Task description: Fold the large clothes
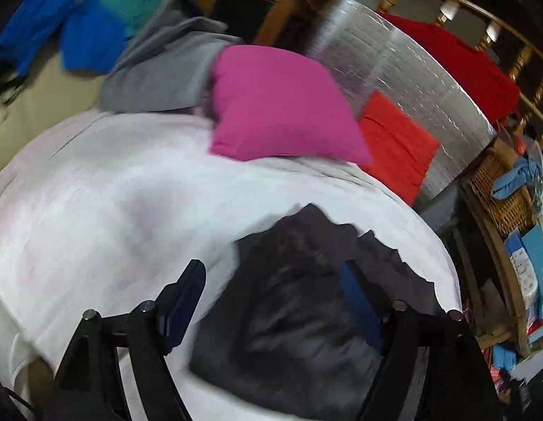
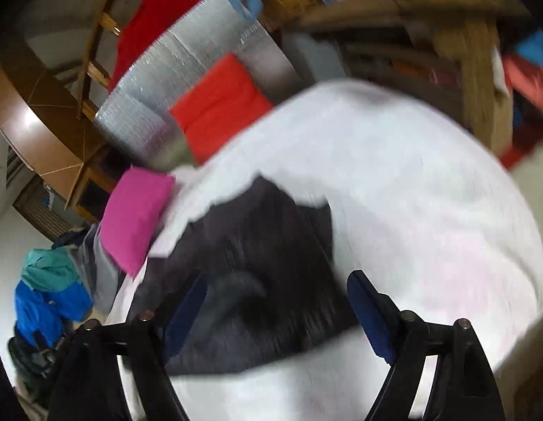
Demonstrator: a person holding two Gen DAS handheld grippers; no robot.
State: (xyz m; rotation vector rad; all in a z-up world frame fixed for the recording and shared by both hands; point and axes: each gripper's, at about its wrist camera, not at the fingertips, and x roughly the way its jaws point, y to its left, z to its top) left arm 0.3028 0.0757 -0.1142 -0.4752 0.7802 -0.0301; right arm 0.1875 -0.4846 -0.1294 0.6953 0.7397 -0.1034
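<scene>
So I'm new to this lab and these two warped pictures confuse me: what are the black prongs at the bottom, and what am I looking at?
Each picture comes from a fisheye camera mounted on a hand-held gripper that a person carries, one per hand. The prongs are its two fingers. One view looks along the left hand-held gripper, the other along the right hand-held gripper. Both stand open and hold nothing. Below them a dark garment lies on a white sheet. Farther off are a pink cushion, a red cushion and a grey garment. The pictures are blurred by motion.
</scene>
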